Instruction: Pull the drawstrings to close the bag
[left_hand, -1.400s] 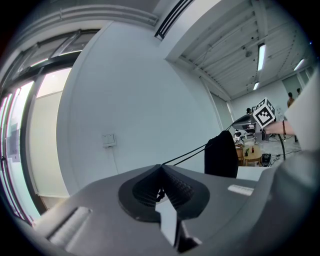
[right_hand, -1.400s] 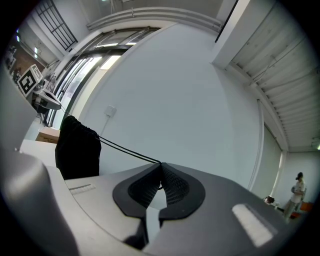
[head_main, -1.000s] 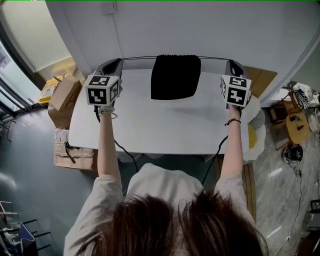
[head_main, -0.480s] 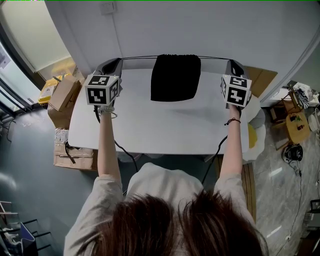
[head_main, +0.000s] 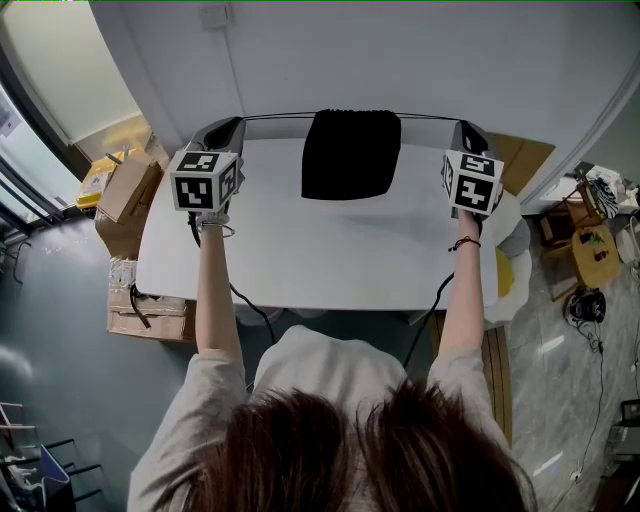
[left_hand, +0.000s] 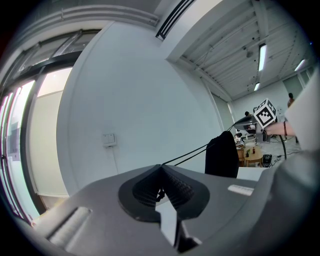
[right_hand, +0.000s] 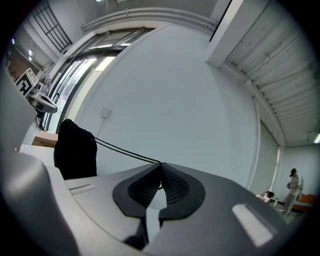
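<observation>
The left gripper is pinching the left drawstring tight, the right gripper is clamping the right drawstring, and both cords are stretching taut inward to the black bag sitting between the two grippers on the surface.

bag: black cloth, top edge gathered, upright at the far middle of the white tabletop, lower edge at its surface | drawstrings: thin black cords, taut and near level, two strands leaving each side of the bag's top | ends: pinched in left gripper and right gripper, jaws closed on them
</observation>
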